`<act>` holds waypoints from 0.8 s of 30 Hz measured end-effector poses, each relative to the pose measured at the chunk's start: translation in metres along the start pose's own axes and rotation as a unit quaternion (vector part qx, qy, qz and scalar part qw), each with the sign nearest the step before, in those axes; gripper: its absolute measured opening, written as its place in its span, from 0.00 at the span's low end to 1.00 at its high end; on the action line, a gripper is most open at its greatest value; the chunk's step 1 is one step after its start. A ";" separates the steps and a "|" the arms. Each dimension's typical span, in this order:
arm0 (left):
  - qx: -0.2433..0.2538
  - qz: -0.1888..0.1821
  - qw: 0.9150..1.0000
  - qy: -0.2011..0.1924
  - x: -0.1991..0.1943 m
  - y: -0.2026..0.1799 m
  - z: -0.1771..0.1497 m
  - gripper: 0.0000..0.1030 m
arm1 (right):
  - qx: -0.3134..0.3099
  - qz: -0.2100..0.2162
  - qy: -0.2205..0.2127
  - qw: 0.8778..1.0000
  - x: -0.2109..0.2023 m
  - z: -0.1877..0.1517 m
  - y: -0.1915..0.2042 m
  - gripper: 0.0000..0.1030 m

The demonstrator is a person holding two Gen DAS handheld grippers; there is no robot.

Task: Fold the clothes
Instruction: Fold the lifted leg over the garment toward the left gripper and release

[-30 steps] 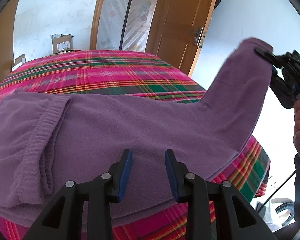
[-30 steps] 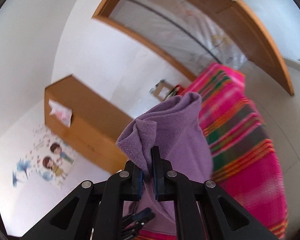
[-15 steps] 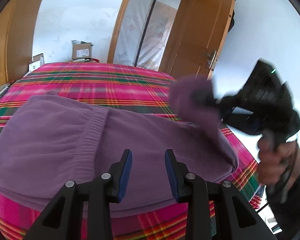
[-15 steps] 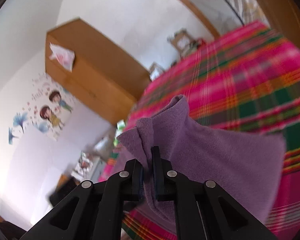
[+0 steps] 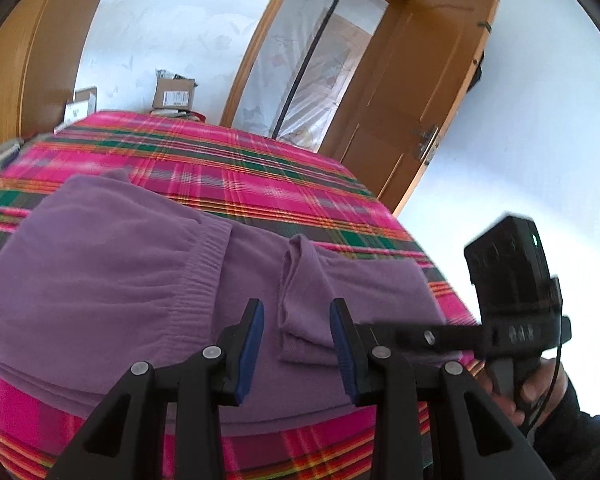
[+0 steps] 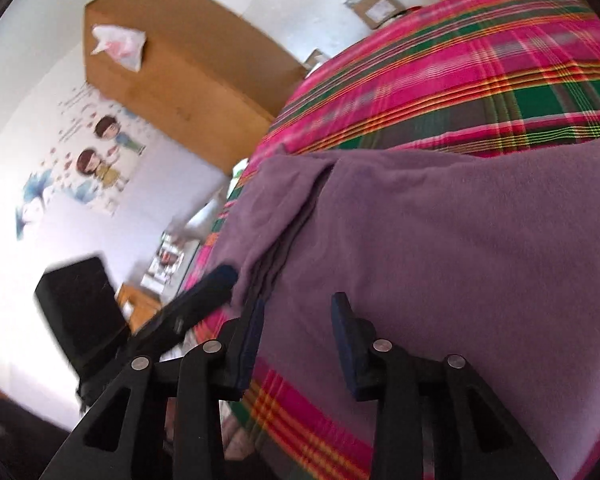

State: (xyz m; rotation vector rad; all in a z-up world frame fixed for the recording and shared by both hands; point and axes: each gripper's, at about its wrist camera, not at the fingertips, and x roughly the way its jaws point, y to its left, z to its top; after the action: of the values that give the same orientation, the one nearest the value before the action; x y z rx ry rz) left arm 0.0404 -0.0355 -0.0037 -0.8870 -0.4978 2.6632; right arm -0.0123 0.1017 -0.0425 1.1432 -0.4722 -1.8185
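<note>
Purple fleece trousers (image 5: 112, 280) lie folded on a pink plaid bed (image 5: 228, 168). The leg end (image 5: 300, 300) lies folded back over the body of the garment, near the ribbed waistband (image 5: 204, 280). My left gripper (image 5: 296, 340) is open and empty, just above the near edge of the cloth. My right gripper (image 6: 298, 336) is open and empty over the folded leg (image 6: 460, 240). Its body also shows at the right of the left wrist view (image 5: 516, 300). The left gripper's finger shows in the right wrist view (image 6: 204, 292).
The bed's near edge (image 5: 300, 448) runs just under both grippers. A wooden door (image 5: 412, 92) stands open behind the bed. Cardboard boxes (image 5: 172, 94) sit at the far side. A wooden wardrobe (image 6: 172, 64) stands by the wall.
My right gripper carried the trouser leg down and leftward over the garment, laid it on the bed and opened, letting it go. The left gripper stayed open.
</note>
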 end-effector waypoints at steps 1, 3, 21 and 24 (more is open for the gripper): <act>-0.005 -0.005 1.000 0.004 0.003 0.001 0.000 0.34 | -0.007 -0.001 -0.004 1.000 -0.005 -0.001 0.000 0.36; -0.016 -0.010 1.000 0.017 0.013 0.003 0.000 0.34 | -0.011 -0.005 -0.030 0.999 -0.020 -0.001 -0.002 0.36; -0.028 -0.017 0.998 0.052 0.034 0.011 -0.012 0.04 | 0.066 -0.036 -0.125 0.989 -0.082 -0.010 -0.059 0.36; -0.041 -0.015 0.997 0.071 0.036 0.018 -0.015 0.06 | 0.073 -0.036 -0.129 0.988 -0.085 -0.013 -0.066 0.36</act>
State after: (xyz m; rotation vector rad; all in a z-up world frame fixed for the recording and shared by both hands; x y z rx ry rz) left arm 0.0191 -0.0348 -0.0415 -1.0751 -0.5854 2.5461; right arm -0.0205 0.2094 -0.0519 1.0364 -0.7338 -2.0340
